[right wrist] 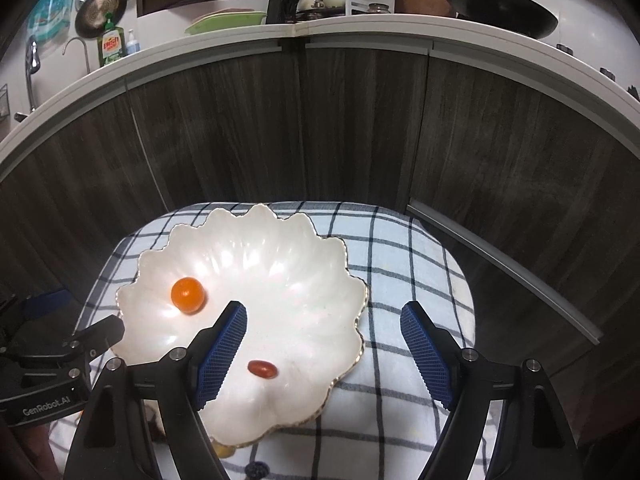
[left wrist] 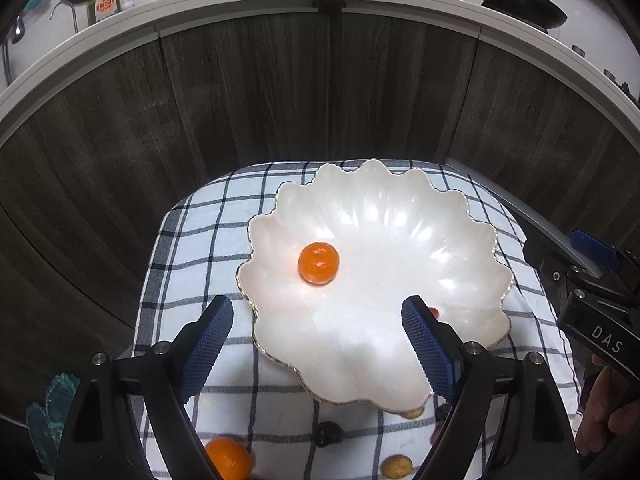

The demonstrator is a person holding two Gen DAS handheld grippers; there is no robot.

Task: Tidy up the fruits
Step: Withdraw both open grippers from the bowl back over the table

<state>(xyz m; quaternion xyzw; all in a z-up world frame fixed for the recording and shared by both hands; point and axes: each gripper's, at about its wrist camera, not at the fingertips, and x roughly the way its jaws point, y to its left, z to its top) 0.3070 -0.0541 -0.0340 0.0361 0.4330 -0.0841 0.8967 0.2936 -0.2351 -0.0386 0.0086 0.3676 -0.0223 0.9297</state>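
Both grippers empty, jaws wide, above the dish.
Left gripper (left wrist: 318, 344) and right gripper (right wrist: 324, 344) released; orange fruit (right wrist: 188, 295) and red fruit (right wrist: 262, 369) lie in shell dish (right wrist: 280, 248). Risk: loose fruits (left wrist: 228, 462) on checked cloth (right wrist: 400, 256) roll if nudged.

Each camera rides on its own claw and looks forward and steeply down along the two blue-padded fingers, which frame the lower part of each picture. The left camera sits over the near left of the dish (left wrist: 376, 216), close above it, with the dish ahead and right of its claw (left wrist: 320, 344). The right camera hangs over the near right, equally close, with the dish ahead and left of its claw (right wrist: 324, 348). Both views share the dish, the orange fruit (left wrist: 319, 263) in it, the checked cloth (left wrist: 192, 240), the dark cabinet fronts (left wrist: 280, 92) and the counter (left wrist: 240, 4) behind. Each view catches the other claw at its edge.
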